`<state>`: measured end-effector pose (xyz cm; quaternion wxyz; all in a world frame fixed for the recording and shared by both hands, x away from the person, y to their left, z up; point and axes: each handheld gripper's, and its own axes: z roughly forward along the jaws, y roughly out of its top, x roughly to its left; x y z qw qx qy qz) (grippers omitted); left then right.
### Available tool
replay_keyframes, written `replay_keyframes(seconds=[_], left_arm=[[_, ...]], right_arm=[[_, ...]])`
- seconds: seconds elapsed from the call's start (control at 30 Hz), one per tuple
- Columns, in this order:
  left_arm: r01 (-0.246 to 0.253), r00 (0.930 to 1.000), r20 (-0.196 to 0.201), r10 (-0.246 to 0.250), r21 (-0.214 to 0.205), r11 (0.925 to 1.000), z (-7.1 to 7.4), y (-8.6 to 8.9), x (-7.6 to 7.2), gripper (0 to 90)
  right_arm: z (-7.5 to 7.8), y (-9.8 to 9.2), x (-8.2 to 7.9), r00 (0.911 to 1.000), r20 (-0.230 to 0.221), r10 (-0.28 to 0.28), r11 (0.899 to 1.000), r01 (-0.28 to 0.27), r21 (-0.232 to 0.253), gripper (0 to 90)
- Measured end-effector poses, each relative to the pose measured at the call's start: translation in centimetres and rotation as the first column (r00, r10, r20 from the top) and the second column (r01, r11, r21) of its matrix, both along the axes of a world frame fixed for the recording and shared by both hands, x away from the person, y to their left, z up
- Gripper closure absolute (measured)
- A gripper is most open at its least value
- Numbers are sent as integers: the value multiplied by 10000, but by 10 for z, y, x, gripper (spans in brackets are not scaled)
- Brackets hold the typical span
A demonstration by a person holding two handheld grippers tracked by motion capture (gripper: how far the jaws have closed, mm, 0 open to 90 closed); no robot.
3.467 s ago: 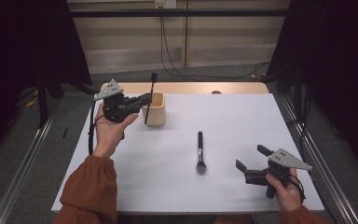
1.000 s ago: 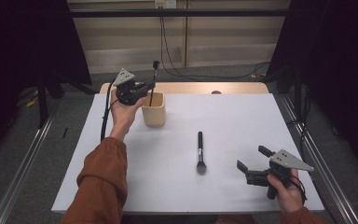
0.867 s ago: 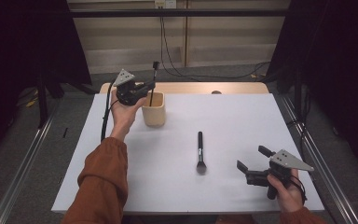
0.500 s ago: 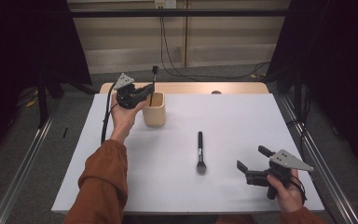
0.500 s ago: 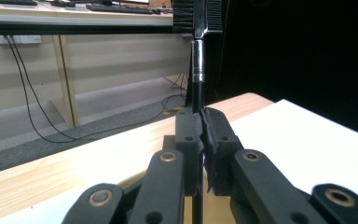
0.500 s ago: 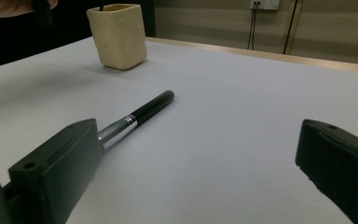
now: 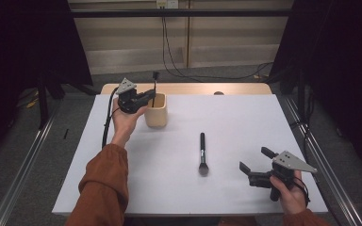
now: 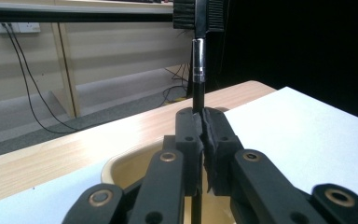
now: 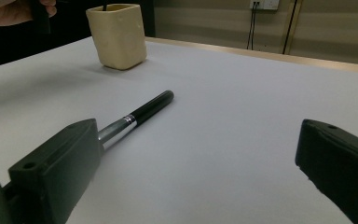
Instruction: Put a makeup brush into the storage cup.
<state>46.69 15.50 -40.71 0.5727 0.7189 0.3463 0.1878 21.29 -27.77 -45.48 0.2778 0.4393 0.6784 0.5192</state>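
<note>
Brush [image 7: 154,84] now stands upright over the cup [image 7: 156,110], handle end down inside the opening, bristles up. We note the change against the earlier pictures: the left gripper [image 7: 143,98] was lower and nearer the person, beside the cup, with the brush leaning; it has since carried the brush up and back, and over the last second has held almost still above the cup. We judge the first brush to be on the point of being dropped in; only the release is left.

Left gripper: jaws closed tight on the brush handle [image 8: 198,98], pads pinching it just below the metal collar, in the left gripper view. The cup rim [image 8: 121,161] shows directly beneath.

Right gripper [image 7: 255,165]: jaws wide apart, holding nothing, resting low over the table [image 7: 245,113] at the near right corner. It has not shifted. The second brush [image 7: 202,153] lies flat mid-table, bristles toward the person, apart from the open jaws; in the right gripper view its handle [image 9: 150,108] points toward the cup [image 9: 117,35]. We expect it to be next.
</note>
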Motion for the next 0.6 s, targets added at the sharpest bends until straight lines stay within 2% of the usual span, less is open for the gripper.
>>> replay_keyframes(seconds=[0.23, 0.43, 0.6], left_arm=[[33, 9998, -210, -30, 126, 9999, -6, 2, -2, 856], [111, 9995, -298, -99, 392, 9992, -7, 2, -2, 855], [101, 9983, -573, -85, 282, 9996, -9, 2, -3, 846]], right_arm=[[0, 0, 0, 10000, 2, 4, 10000, -4, -7, 0], [0, 0, 0, 10000, -5, 8, 10000, -8, -10, 0], [0, 1, 0, 10000, -5, 6, 10000, -6, -3, 0]])
